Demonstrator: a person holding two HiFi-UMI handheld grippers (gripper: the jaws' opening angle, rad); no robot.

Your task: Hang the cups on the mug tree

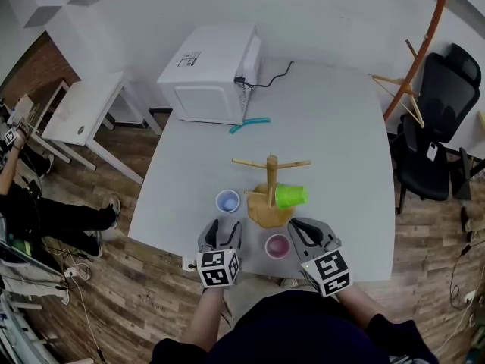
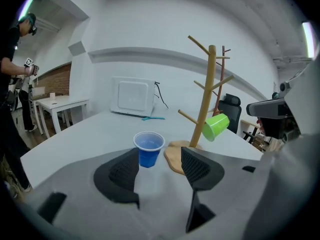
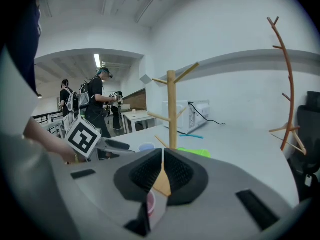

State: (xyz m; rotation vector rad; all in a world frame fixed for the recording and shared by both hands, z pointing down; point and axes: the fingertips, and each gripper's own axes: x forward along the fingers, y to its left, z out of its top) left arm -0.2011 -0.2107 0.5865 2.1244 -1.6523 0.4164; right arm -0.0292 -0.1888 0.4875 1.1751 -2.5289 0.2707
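The left gripper (image 2: pixel 160 160) has its jaws apart and clamps nothing; the blue cup (image 2: pixel 148 148) stands upright on the tabletop (image 1: pixel 333 127) just ahead of them, left of the mug tree (image 1: pixel 271 182). The right gripper (image 3: pixel 163 156) has its jaws together and empty, the pink cup (image 1: pixel 277 246) just beside it. A green cup (image 1: pixel 290 196) hangs on the tree.
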